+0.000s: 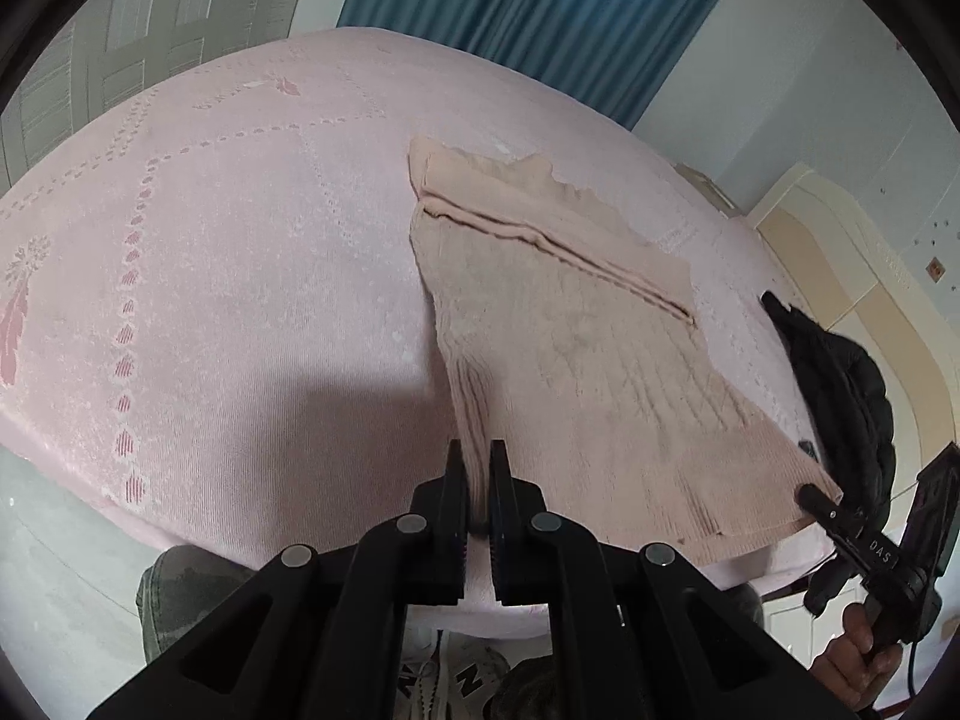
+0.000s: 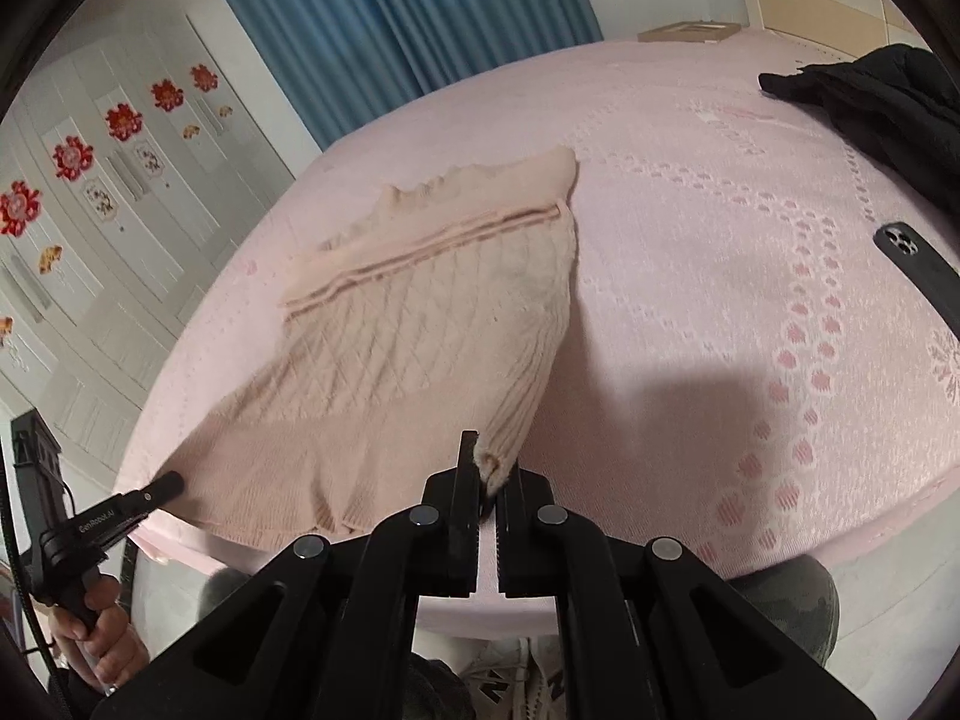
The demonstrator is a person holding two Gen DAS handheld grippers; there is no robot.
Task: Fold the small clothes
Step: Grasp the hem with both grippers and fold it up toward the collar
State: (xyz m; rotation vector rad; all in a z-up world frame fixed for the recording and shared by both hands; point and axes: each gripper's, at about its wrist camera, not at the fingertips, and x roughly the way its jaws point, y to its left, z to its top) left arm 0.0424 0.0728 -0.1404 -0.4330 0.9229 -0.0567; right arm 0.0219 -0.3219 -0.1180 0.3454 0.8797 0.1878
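**Both grippers pinch the near corners of a knit garment on the bed**

A beige cable-knit garment [image 1: 576,348] lies spread on the pink patterned bed cover [image 1: 210,300], its ribbed hem at the near edge. The left gripper [image 1: 477,480] has its fingers closed on one ribbed hem corner; the right gripper [image 2: 492,477] has its fingers closed on the other corner. A black jacket [image 2: 888,114] lies well apart on the bed, with a dark phone [image 2: 918,270] near it. Blue curtains [image 2: 390,18] hang behind.
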